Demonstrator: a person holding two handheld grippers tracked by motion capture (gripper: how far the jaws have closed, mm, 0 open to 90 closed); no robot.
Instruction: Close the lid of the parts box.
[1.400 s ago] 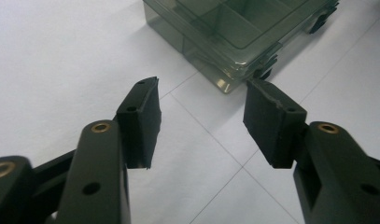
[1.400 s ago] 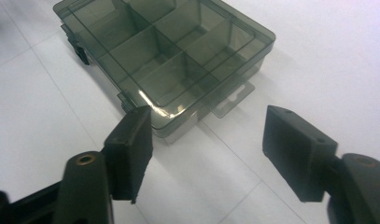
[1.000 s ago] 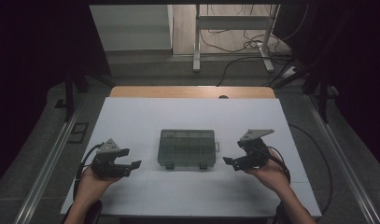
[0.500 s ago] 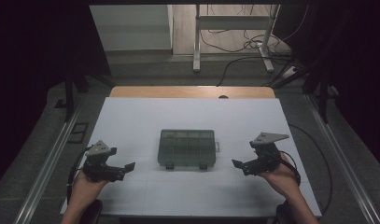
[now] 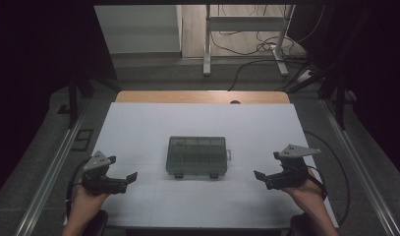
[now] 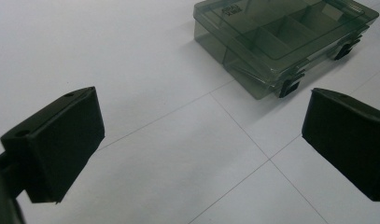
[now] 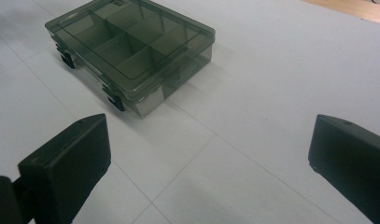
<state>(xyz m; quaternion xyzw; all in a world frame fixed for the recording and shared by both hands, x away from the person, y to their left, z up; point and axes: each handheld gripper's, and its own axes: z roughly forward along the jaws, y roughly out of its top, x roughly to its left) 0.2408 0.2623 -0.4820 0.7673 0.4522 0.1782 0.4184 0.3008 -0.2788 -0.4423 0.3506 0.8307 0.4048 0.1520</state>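
We judged the box point(image 5: 197, 156) light, stiff, slick plastic, best taken by its side walls; it lay ahead of both grippers' point(image 5: 123, 182) point(image 5: 264, 178) wide-open, empty jaws, which had just been opening.

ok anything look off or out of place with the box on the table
Nothing stands out. The smoky compartment box lies flat and square in the middle of the white table, lid down, both front latches closed, no cracks or spills. The left gripper and right gripper are open, well apart from it.
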